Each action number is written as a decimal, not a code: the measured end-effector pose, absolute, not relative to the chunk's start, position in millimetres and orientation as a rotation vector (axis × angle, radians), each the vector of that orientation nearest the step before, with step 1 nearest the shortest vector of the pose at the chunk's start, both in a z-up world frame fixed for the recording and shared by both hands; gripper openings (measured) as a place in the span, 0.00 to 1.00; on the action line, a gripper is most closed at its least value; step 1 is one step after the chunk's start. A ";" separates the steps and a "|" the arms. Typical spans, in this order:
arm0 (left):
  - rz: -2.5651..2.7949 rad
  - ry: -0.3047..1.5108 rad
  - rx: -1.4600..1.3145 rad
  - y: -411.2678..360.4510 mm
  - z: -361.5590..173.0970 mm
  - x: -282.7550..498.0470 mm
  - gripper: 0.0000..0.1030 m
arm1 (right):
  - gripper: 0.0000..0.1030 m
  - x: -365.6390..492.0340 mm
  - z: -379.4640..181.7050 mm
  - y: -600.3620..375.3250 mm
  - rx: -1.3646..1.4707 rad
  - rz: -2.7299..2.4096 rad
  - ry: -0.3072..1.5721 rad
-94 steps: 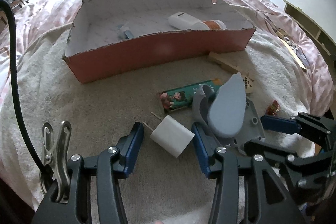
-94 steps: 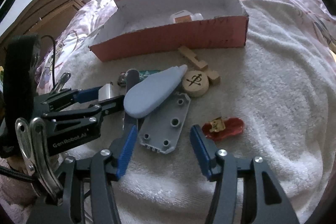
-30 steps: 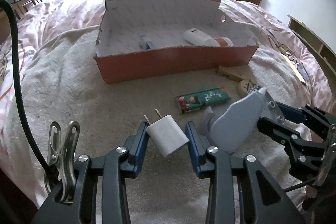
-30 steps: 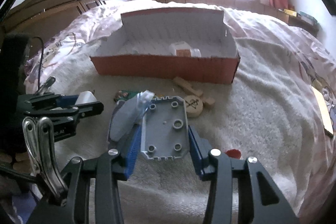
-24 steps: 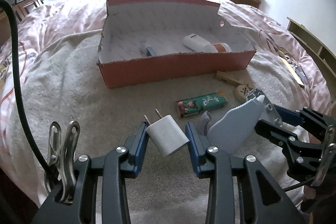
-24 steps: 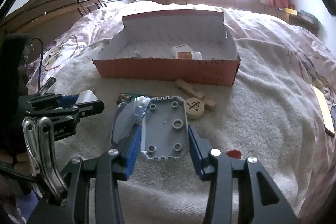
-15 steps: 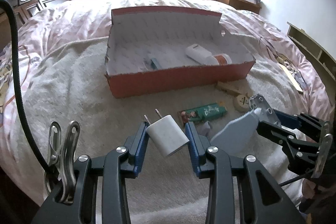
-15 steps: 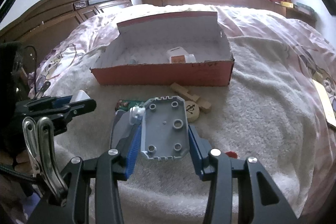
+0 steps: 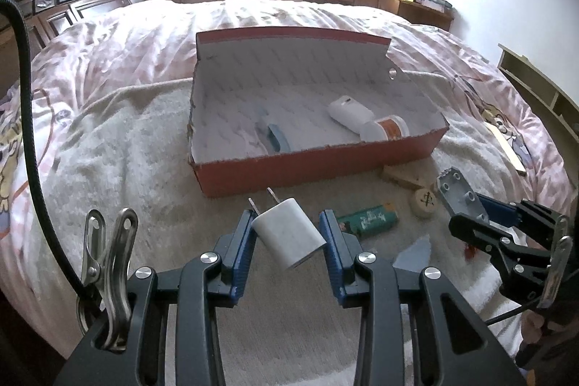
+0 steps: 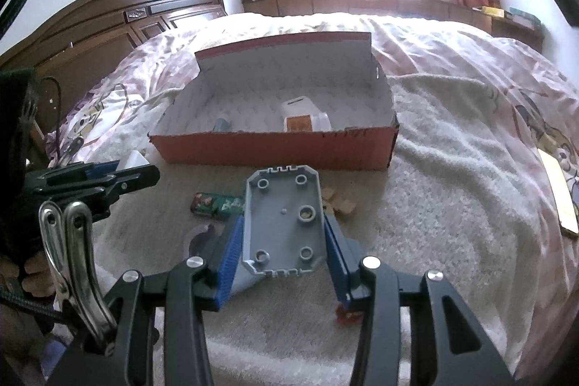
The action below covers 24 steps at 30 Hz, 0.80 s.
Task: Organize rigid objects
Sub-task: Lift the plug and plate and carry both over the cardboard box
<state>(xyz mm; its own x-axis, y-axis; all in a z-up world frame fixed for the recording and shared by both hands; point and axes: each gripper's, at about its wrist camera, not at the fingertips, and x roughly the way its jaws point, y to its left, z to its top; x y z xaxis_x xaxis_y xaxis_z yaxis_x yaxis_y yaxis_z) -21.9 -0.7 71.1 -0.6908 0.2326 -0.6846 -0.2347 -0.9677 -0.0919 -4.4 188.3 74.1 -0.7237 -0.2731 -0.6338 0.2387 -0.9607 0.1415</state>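
Clamped between the ribbed blue pads of the left gripper (image 9: 288, 234) is a charger (image 9: 287, 237) — a smooth, white, rounded block, tilted, with two flat metal prongs pointed up and away toward the box (image 9: 311, 165). The right gripper (image 10: 282, 241) is closed on a plate (image 10: 282, 223): grey, hard plastic, flat, with clipped corners, round studs and a notched far edge. A paler grey, curved piece of the same toy is seen under its near left corner. Both things are held clear of the blanket (image 9: 144, 147), a cream, nubbly, towel-like cloth spread over a pink printed quilt (image 9: 119, 35).

On the blanket just past the jaws lie a green, glossy, oblong packet (image 9: 369, 221), a round wooden disc (image 9: 424, 202) with a dark carved sign, and pale wooden blocks (image 9: 400, 178) touching the box's front wall. A small red thing (image 10: 347, 313) shows by the right gripper's right finger; its shape cannot be made out.

The box is shallow, rectangular cardboard — red outside, white with a faint pattern inside, its front edge ragged, its back flap raised. Inside are seen a white bottle (image 9: 349, 111) lying on its side, a white jar (image 9: 385, 129) with an orange label against it, and a slim blue thing (image 9: 277, 138).
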 end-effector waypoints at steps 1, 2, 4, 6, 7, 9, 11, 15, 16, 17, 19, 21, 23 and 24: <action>2.677 0.004 -1.080 -0.7 72.6 -23.8 0.35 | 0.45 -5.7 75.6 188.5 0.995 -2.686 -0.072; 2.678 0.006 -1.076 -0.7 74.2 -25.5 0.35 | 0.45 -7.2 77.5 188.5 0.989 -2.689 -0.069; 2.682 0.015 -1.064 0.4 77.8 -29.3 0.35 | 0.45 -11.2 81.4 187.2 0.979 -2.694 -0.058; 2.685 0.025 -1.052 2.3 80.6 -33.2 0.35 | 0.45 -15.3 84.3 186.2 0.974 -2.699 -0.048; 2.685 0.029 -1.047 3.2 82.0 -35.6 0.35 | 0.45 -16.9 85.3 186.5 0.973 -2.700 -0.045; 2.684 0.034 -1.041 5.0 84.2 -39.7 0.35 | 0.45 -21.2 88.3 186.3 0.966 -2.705 -0.040; 2.687 0.046 -1.036 8.3 86.4 -43.5 0.35 | 0.45 -26.3 92.3 186.9 0.950 -2.708 -0.044; 2.694 0.063 -1.022 13.5 91.5 -51.8 0.35 | 0.45 -36.4 98.4 187.5 0.930 -2.714 -0.049; 2.695 0.067 -1.019 14.8 92.7 -54.2 0.35 | 0.45 -39.8 99.6 187.7 0.927 -2.715 -0.051; 2.696 0.070 -1.018 15.7 93.4 -56.5 0.35 | 0.45 -43.7 101.1 187.9 0.924 -2.716 -0.052; 2.699 0.074 -1.016 17.6 94.8 -61.9 0.36 | 0.45 -51.1 103.6 188.4 0.917 -2.720 -0.058; 2.702 0.077 -1.015 19.5 96.2 -68.4 0.35 | 0.45 -57.0 105.6 188.8 0.911 -2.722 -0.068; 2.704 0.078 -1.013 20.5 96.8 -73.6 0.35 | 0.45 -64.6 106.5 189.6 0.910 -2.724 -0.079; 2.706 0.079 -1.010 21.2 97.0 -76.3 0.35 | 0.45 -67.8 106.5 190.2 0.909 -2.724 -0.080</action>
<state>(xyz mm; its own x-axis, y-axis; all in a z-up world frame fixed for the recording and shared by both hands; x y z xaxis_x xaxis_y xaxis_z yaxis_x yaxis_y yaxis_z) -76.3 21.2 97.0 -0.7280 0.2146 -0.6512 -0.2523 -0.9670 -0.0366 -67.8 190.2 106.5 -0.7677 -0.2688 -0.5818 0.2342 -0.9627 0.1358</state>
